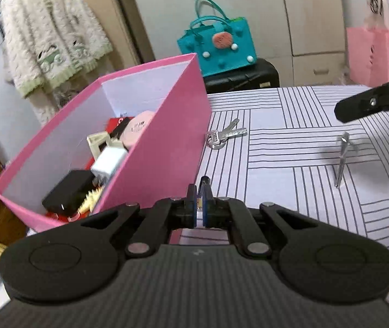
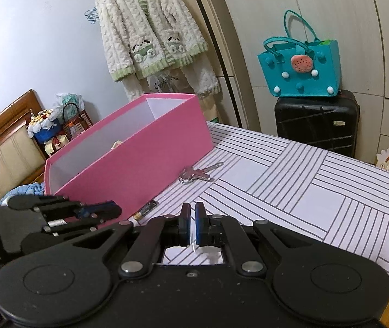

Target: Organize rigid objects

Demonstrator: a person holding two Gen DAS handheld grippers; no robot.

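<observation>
We pinch a slim dark battery (image 1: pixel 203 188) in the left gripper (image 1: pixel 199 207) beside the pink cardboard box (image 1: pixel 167 136), ready for dropping in; the right gripper (image 2: pixel 193 227) clamps a small clear object (image 2: pixel 194 242).

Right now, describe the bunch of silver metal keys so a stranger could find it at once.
Start at the tall pink cardboard box standing on the white bedspread with dark stripes. Just beside the box's long outer wall, near its far corner, lies the bunch of silver metal keys on a ring. Unlike the slim metal tool lying farther off, it fans out into several flat blades.
</observation>
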